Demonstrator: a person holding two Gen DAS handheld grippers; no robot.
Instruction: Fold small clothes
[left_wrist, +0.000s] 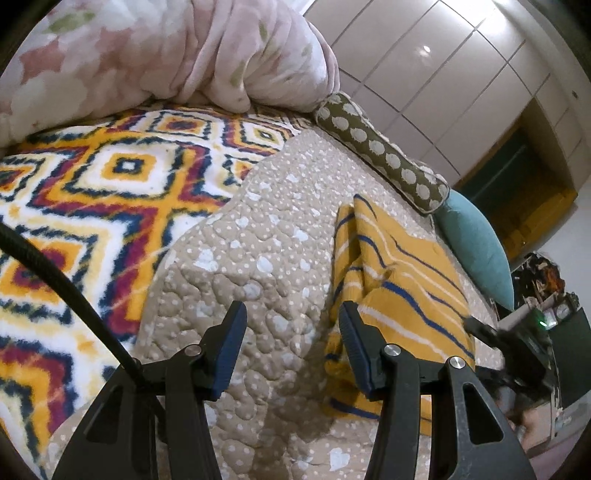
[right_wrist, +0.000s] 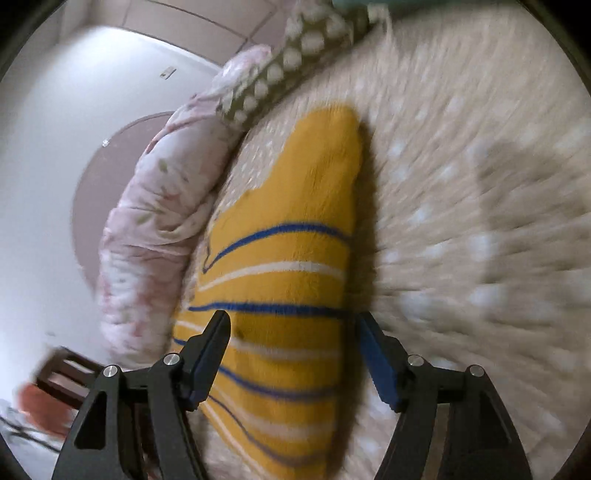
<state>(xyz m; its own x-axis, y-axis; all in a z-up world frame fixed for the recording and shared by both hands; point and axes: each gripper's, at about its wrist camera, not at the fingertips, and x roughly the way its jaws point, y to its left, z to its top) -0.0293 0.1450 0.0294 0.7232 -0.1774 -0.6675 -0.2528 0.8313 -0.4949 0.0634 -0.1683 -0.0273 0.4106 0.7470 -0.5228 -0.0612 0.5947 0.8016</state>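
Yellow striped garment (left_wrist: 399, 273) lies on the beige quilt (left_wrist: 258, 258), partly folded. Left gripper (left_wrist: 293, 325) jaws apart, empty, over bare quilt just left of the garment. Right gripper (right_wrist: 293, 332) jaws apart, straddling the garment (right_wrist: 295, 258), nothing pinched; that view is blurred. Only the left view shows the patterned blanket (left_wrist: 92, 192) and teal pillow (left_wrist: 476, 243).
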